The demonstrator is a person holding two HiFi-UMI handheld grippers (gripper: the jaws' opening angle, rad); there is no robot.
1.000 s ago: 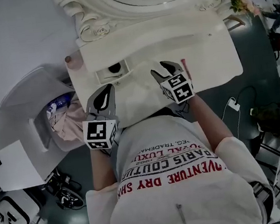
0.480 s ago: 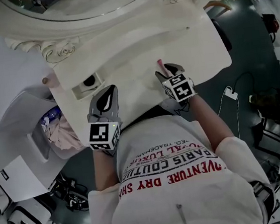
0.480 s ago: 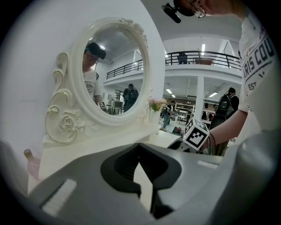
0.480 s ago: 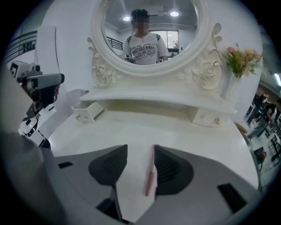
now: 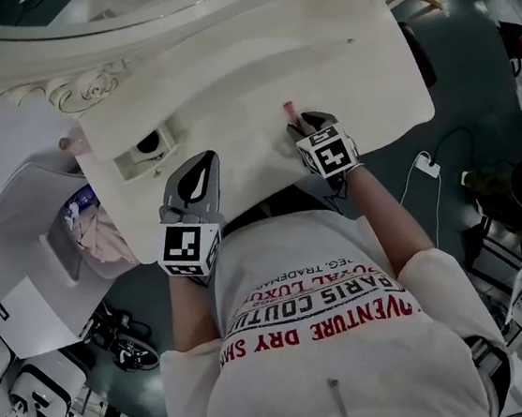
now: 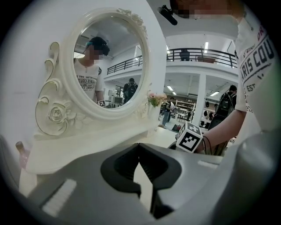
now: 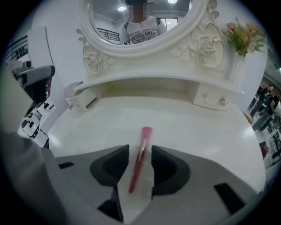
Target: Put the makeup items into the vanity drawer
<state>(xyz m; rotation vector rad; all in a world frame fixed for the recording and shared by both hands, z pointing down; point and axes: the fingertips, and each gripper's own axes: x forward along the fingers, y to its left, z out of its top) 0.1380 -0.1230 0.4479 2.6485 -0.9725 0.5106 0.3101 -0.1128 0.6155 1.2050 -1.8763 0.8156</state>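
A pink makeup brush lies flat on the white vanity top, its handle pointing toward me. My right gripper straddles the handle; its jaws are closing, and the pads stand clear of the brush on both sides. In the head view the brush tip pokes out just beyond that gripper. The small left drawer is pulled open with a dark round item inside. My left gripper hovers near the table's front edge, tips together and empty.
An oval mirror in a carved frame rises behind the table. A closed drawer and a vase of flowers are at the right. A pink bottle stands at the table's left corner, a white bin beside it.
My right gripper has moved forward and to the right over the brush, which now lies between its jaws. The left gripper has kept its place near the front edge.
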